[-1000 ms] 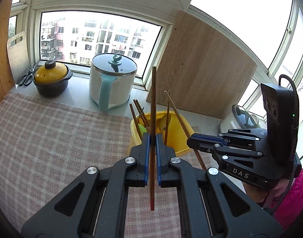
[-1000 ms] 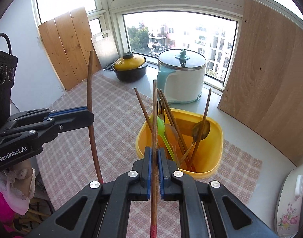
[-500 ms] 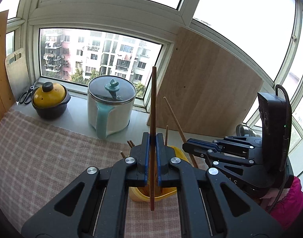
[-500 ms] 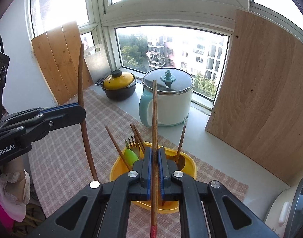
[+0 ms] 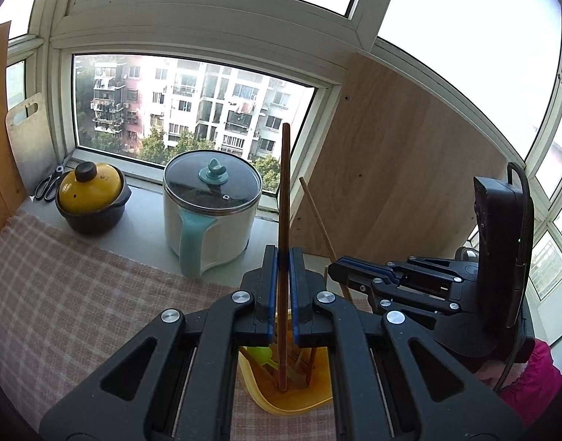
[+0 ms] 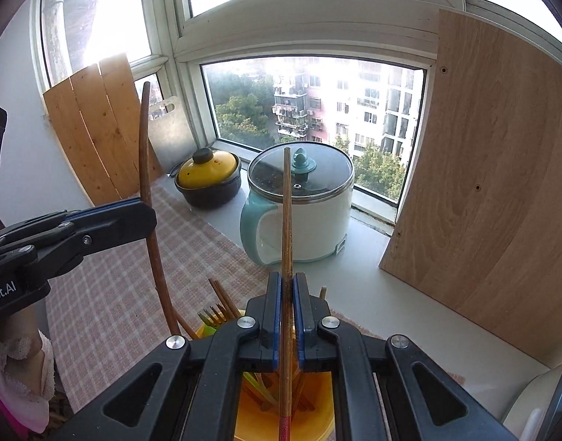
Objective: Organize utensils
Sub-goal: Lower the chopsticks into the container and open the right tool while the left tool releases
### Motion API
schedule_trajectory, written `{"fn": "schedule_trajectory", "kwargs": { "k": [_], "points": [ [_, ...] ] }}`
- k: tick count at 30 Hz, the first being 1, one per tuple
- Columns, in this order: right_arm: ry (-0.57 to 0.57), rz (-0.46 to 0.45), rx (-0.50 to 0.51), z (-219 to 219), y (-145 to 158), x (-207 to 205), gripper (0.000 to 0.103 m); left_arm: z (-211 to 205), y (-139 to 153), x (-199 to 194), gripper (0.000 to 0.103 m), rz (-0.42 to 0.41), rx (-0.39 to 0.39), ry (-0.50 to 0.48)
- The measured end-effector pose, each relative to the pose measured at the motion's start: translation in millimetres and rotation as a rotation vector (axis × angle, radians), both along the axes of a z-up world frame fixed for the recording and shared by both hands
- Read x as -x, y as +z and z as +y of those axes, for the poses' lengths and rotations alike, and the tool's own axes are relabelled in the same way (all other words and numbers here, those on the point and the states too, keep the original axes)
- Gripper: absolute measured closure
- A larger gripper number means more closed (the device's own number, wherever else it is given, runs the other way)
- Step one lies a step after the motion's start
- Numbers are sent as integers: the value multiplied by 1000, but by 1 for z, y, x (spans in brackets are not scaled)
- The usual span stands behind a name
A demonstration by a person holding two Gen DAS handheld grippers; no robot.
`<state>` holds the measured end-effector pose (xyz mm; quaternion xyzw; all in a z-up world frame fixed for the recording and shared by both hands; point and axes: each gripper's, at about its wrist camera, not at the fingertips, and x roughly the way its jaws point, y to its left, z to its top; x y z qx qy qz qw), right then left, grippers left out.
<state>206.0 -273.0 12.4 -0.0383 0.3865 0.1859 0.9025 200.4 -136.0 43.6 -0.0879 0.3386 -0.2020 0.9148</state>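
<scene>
Holding one chopstick (image 5: 283, 198) upright in our left gripper (image 5: 283, 257) and another (image 6: 286, 220) in our right gripper (image 6: 287, 286), both clamped above the yellow bin (image 6: 319, 417), we judge most utensils (image 6: 216, 316) still unsorted.

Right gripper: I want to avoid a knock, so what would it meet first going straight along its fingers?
Probably the white electric pot, right ahead of the right gripper on the sill; depth is unclear.

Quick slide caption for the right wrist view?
Right hand-held gripper shut on a chopstick above the yellow bin; left hand-held gripper holds another.
</scene>
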Motion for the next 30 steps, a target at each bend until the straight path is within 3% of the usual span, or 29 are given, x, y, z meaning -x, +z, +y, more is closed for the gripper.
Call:
{"fn": "schedule_trajectory", "kwargs": {
  "k": [13,17,30],
  "points": [
    [13,40,-15,0,-24,-19,98,-4,-22,-13,99,55,-9,-3],
    [6,53,-17,-4,-28,-16,90,-6,-25,-11,99,70,-12,-5],
    [0,78,-29,-13,-25,21,86,3,-19,32,99,53,-12,-4]
  ]
}}
